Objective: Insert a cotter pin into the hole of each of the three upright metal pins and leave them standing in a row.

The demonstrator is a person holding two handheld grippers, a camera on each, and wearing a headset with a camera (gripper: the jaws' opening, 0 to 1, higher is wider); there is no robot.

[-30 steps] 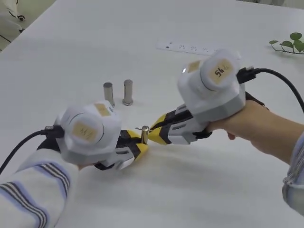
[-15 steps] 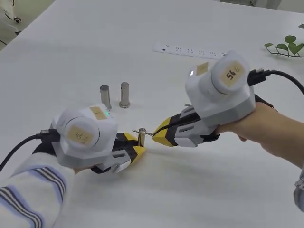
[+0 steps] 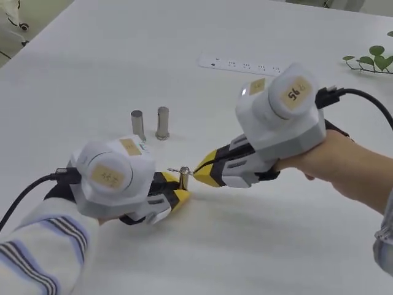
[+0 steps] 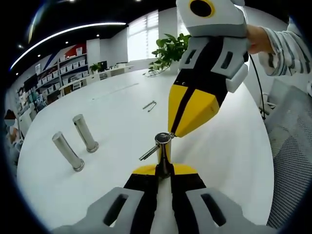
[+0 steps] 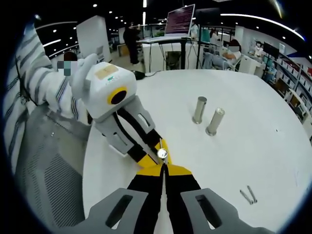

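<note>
Bench item, assembly station. Surface: plain white matt workbench top [image 3: 92, 55], uncluttered, in an open-plan office with ceiling strip lights, stocked shelving [image 4: 53, 78] and a desk carrying a lit monitor [image 5: 180, 22]. A grey mesh chair [image 4: 287, 161] stands at the bench edge. Principal item: short upright silver steel pin with a flanged head [image 3: 183, 178] [image 4: 163, 146] [image 5: 162, 153], standing near the bench's front edge. The black-and-yellow left gripper [image 3: 176, 192] [image 4: 163, 170] has its jaws clamped on this pin's lower shaft. A thin silver cotter pin [image 3: 174, 171] [image 4: 148, 154] passes through the pin's head, one end projecting on the left gripper's side. The black-and-yellow right gripper [image 3: 199, 171] [image 4: 175, 132] [image 5: 164, 168] has its jaws pressed together, tips against the pin's head on the opposite side; whether they pinch the cotter pin cannot be told. Beyond the held pin, apart from it, stand a second steel pin [image 3: 137, 125] [image 4: 68, 152] [image 5: 199, 109] and a third steel pin [image 3: 163, 122] [image 4: 86, 133] [image 5: 215, 121], upright, side by side and bare. Spare cotter pins [image 4: 149, 105] [image 5: 248, 194] lie flat well beyond the held pin. Farther off lies a white power strip [image 3: 245, 64], with a green leafy plant [image 3: 374, 58] [image 4: 170, 48] at the far corner.
</note>
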